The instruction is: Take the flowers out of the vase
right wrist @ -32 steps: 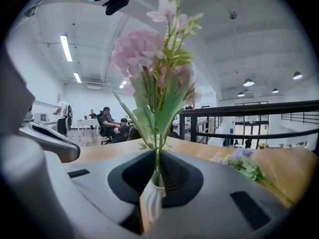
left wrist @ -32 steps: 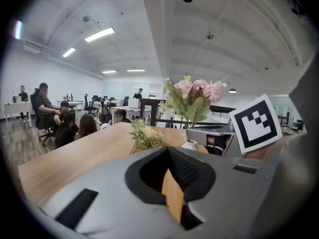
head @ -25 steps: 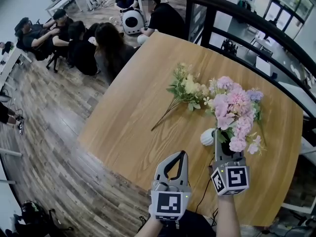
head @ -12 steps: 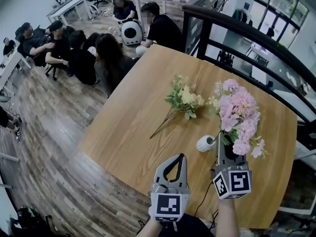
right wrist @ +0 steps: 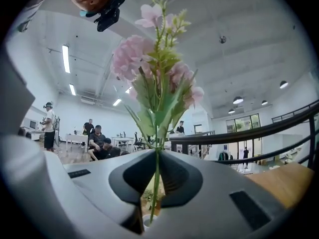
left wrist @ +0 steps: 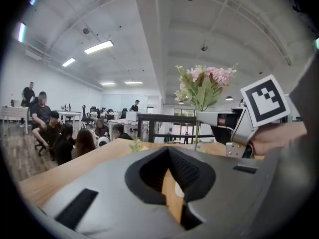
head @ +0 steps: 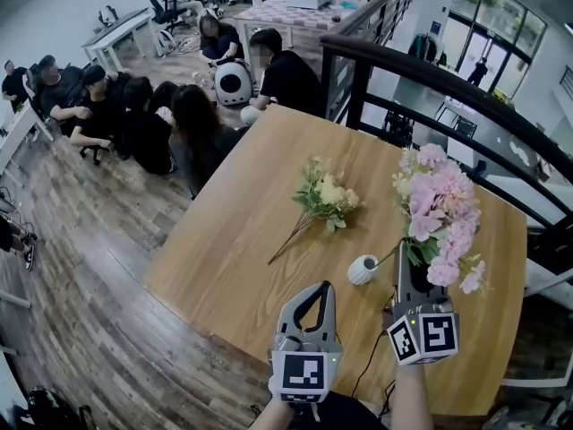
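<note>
One pale yellow flower bunch point(head: 327, 193) already lies on the wooden tabletop point(head: 251, 240), at eleven o'clock from the small white vase point(head: 363, 270). The right gripper point(head: 409, 267) has its jaws pinched on the stem of the pink flower bunch point(head: 439, 213), whose tip seems just at the vase mouth. The left gripper point(head: 322, 287) has its jaws closed and empty, and nothing obstructs the lift.

Table point(head: 242, 240) standing before a railing point(head: 430, 65), people point(head: 134, 119) sitting on the floor beyond its far left edge. Loose bunch point(head: 324, 195) lying mid-table, heads toward the far edge, stems trailing toward the left edge. Vase point(head: 363, 270) standing nearer the near edge, right of those stems. Right gripper point(head: 405, 258) hanging just right of the vase, raised bunch point(head: 439, 213) rising from its jaws. Stem foot reaching down to the vase mouth, in or out unclear. Left gripper point(head: 315, 287) hovering at the near edge, left of the vase.
</note>
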Demonstrator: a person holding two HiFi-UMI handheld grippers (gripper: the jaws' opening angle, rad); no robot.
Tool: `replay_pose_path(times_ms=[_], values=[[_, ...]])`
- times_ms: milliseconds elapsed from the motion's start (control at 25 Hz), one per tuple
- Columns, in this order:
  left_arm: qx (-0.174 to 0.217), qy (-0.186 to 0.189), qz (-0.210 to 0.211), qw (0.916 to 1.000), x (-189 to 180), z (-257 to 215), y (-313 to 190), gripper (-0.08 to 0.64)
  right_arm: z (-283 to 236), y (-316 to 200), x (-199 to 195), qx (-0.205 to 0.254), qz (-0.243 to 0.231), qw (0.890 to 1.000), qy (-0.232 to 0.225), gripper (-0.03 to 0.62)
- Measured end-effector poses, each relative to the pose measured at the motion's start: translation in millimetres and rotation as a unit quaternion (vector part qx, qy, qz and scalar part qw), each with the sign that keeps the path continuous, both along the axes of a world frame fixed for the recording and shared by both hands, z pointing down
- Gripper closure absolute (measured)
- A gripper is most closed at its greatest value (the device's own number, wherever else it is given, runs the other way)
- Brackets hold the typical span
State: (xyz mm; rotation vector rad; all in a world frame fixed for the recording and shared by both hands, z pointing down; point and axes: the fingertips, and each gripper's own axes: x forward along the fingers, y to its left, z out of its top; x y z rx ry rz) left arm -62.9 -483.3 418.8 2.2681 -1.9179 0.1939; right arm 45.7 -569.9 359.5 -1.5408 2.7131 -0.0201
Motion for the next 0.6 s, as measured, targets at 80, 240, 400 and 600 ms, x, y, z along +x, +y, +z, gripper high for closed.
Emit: replay_pose_path(times_ms=[80,240,400,600], values=[[0.011,-0.005,0.004,0.9999,2.2,-4.0,-1.8,0.526,-6.2,0.8,4.1,0.007,0.004,1.0,-0.003,0.553],[0.023,-0.007,0.014,0.9996,10.1,-13.8,-3.2,0.526,-15.3,5.9,16.3,0.016,0.014,1.0,-0.002,0.554],[0.029,-0.005,0.032,0.9991,26.0,-30.6,2.2,0.526,-26.4,20.5,37.8,0.018,0.034,0.999,-0.008,0.554],[0.037,-0.004,0.061,0.9975,50.0,-35.2,2.8,0.526,-27.9,34.0,64.0,0.013,0.06,0.998,-0.001,0.555]])
